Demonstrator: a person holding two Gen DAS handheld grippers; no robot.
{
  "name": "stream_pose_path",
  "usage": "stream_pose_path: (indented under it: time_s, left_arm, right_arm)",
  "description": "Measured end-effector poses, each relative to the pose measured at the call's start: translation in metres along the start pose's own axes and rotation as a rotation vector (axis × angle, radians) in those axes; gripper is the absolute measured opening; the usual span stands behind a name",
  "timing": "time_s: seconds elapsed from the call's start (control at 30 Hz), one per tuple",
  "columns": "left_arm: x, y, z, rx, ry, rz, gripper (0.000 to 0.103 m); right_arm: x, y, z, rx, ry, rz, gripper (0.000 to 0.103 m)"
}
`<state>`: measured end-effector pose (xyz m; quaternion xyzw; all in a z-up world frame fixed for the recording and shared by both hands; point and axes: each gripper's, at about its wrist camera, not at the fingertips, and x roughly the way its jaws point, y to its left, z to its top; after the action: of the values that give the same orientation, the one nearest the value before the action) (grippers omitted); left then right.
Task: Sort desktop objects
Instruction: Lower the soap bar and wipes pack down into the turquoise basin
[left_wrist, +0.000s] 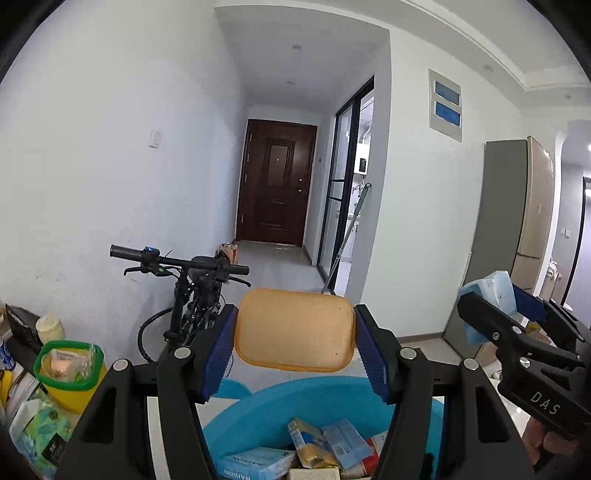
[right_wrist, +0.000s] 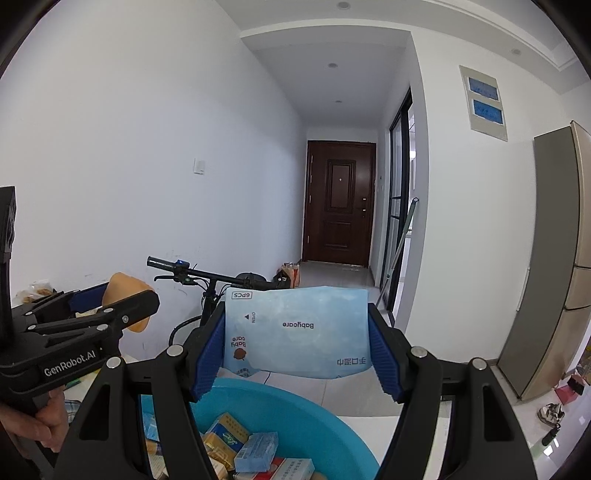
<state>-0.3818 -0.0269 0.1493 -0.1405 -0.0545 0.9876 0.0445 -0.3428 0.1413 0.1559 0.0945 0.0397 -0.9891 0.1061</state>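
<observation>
Both claws are held up nearly level, side by side above a blue basin (left_wrist: 258, 410), pointing toward the far hallway. The left claw (left_wrist: 295, 350) grips an orange rounded pad-like object (left_wrist: 293, 328) between its blue ribbed pads (left_wrist: 218, 350), which press on its left and right edges; the object stands upright, facing the camera. The right claw (right_wrist: 297, 350) holds a pale blue wet-wipe pack (right_wrist: 299, 332) the same way, its print upside down, with a pad against each side. In the left wrist view the right claw appears at the far right, with part of a hand (left_wrist: 543, 443) below its handle; in the right wrist view the left claw sits at the left edge with fingers (right_wrist: 44, 424) wrapped around its grip. Directly below both claws, the basin already contains several small boxes and packets (right_wrist: 240, 443), yellow, blue and white, heaped loosely. On the left of the bench (left_wrist: 155, 413) stand a yellow tub with a green rim (left_wrist: 70, 373), a green patterned tissue pack (left_wrist: 40, 432) and a pale jar (left_wrist: 50, 326). Beyond the bench, a black bicycle (left_wrist: 192, 291) leans near the white wall, its handlebar crossing just behind the held items. Further off are a dark brown door (left_wrist: 277, 184), a glass sliding door (left_wrist: 343, 192) with a mop handle (left_wrist: 349, 236) leaning on it, and a tall fridge (right_wrist: 554, 258) on the right.
</observation>
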Motion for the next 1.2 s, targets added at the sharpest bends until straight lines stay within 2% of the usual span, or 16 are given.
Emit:
stream_pose_path:
  time_s: [0.1,0.27,0.6,0.67,0.7,0.77,0.83,0.93,1.03,1.2]
  left_arm:
    - [0.012,0.003,-0.002,-0.014,0.032,-0.021,0.065]
    - [0.026,0.010,-0.006,-0.007,0.044,0.000,0.065]
    - [0.033,0.016,-0.005,-0.049,0.094,-0.013,0.065]
    - [0.037,0.015,-0.003,-0.046,0.149,0.013,0.065]
    - [0.043,0.015,-0.002,-0.058,0.223,0.046,0.065]
    - [0.049,0.018,-0.003,-0.106,0.300,0.032,0.065]
    - [0.051,0.015,-0.003,-0.083,0.340,0.061,0.065]
    - [0.049,0.006,-0.001,-0.027,0.360,0.086,0.065]
    - [0.047,0.002,0.004,-0.024,0.413,0.077,0.065]
    - [0.042,-0.010,0.019,0.020,0.494,0.080,0.065]
  right_arm:
    - [0.005,0.000,-0.001,0.006,0.002,0.004,0.068]
    - [0.016,-0.006,0.002,0.006,0.010,0.004,0.068]
    - [0.028,-0.010,0.007,-0.004,0.044,0.005,0.068]
    - [0.031,-0.009,0.010,-0.014,0.070,0.010,0.068]
    - [0.033,-0.007,0.012,-0.022,0.092,0.012,0.068]
    - [0.035,-0.008,0.016,-0.015,0.123,0.027,0.068]
    - [0.038,-0.008,0.021,-0.020,0.167,0.034,0.068]
    - [0.041,-0.009,0.029,-0.025,0.238,0.060,0.068]
    - [0.044,-0.014,0.038,-0.017,0.325,0.082,0.068]
    - [0.046,-0.020,0.050,-0.021,0.421,0.110,0.068]
